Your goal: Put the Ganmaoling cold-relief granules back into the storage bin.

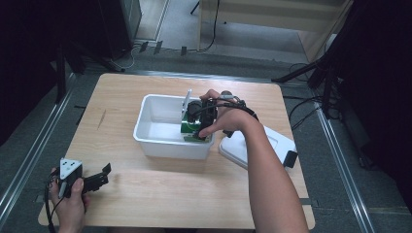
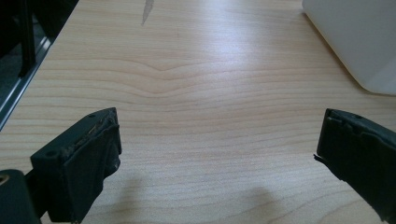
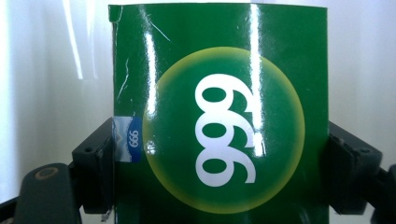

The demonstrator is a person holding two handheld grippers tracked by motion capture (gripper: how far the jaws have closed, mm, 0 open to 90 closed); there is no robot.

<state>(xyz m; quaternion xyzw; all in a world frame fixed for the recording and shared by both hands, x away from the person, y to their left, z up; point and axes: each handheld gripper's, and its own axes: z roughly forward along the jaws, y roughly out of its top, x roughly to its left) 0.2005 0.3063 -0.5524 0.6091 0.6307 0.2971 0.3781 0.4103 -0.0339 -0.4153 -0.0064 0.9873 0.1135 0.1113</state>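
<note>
One green box [image 3: 219, 126], one white tub [image 1: 155, 141], one white lid [image 1: 272, 145]. Two grippers, left [image 1: 99, 177] and, apparently, right [image 1: 204, 124].

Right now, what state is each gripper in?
Left gripper: open, nothing between its jaws, over the bare wooden table.
Right gripper: shut on the green box, inside the white bin.
</note>
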